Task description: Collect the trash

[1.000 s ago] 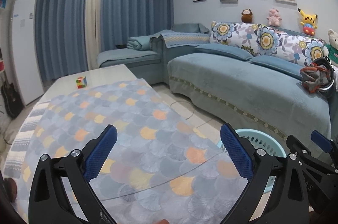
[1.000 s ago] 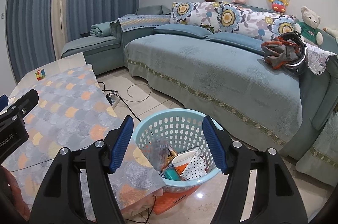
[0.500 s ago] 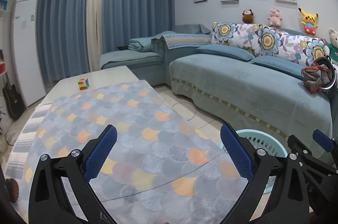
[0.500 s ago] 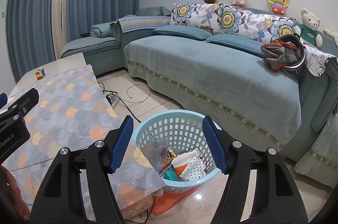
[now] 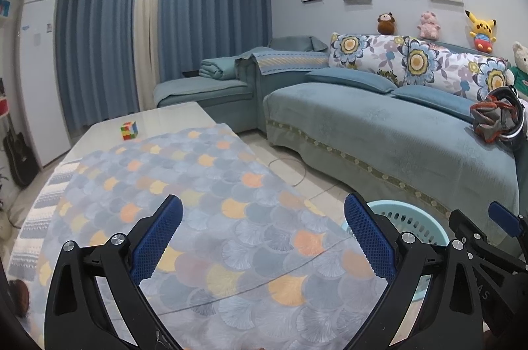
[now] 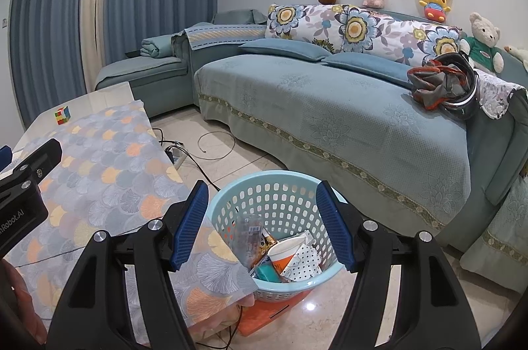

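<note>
Both tongs, left (image 5: pixel 262 238) and right (image 6: pixel 262 223), are held wide apart and empty. Trash (image 6: pixel 280 254) is seen already in the basket (image 6: pixel 231 201) beside the tabletop (image 5: pixel 158 122); none is left there, so collecting is judged nearly done.

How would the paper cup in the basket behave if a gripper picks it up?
The paper cup looks thin-walled, so it is probably light and would likely dent under a firm squeeze. It lies tilted among other trash in the light blue basket, so it may slide or turn when touched.
</note>
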The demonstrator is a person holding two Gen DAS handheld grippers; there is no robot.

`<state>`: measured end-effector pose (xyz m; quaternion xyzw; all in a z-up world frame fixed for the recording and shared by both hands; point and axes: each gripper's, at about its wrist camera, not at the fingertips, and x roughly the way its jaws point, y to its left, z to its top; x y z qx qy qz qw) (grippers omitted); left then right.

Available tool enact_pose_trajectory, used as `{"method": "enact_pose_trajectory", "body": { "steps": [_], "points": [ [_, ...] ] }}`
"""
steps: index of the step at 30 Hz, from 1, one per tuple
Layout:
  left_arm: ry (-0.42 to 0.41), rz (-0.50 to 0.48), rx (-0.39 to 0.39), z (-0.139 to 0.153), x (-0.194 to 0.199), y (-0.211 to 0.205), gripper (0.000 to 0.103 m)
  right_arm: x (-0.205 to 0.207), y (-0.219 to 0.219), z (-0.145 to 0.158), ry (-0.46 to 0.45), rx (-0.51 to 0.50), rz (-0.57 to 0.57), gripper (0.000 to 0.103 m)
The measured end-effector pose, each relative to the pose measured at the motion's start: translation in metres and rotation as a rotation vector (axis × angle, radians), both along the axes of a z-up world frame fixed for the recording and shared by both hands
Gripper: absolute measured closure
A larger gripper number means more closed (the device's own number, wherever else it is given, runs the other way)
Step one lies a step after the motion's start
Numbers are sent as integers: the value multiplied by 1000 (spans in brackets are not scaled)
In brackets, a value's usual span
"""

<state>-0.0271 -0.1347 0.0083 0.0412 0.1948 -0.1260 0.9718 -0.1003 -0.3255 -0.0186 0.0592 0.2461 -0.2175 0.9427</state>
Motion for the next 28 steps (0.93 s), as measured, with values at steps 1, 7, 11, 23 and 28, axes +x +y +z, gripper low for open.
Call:
{"method": "enact_pose_trajectory", "body": {
  "steps": [1,7,11,23,28],
  "points": [
    [-1,2,2,0,0,-1,8,0,0,0,0,0,0,39],
    [-1,1,2,0,-1,-2,8,-1,-2,-1,4,4,3,39],
    [-1,0,8,0,-1,-3,7,-1,-3,-2,8,6,6,39],
    [-5,13,7,-4,2,6,7,0,-4,-2,5,3,4,39],
    [-8,-8,10,-3,1,9,7,-1,-3,-1,6,-1,4,39]
  ]
}}
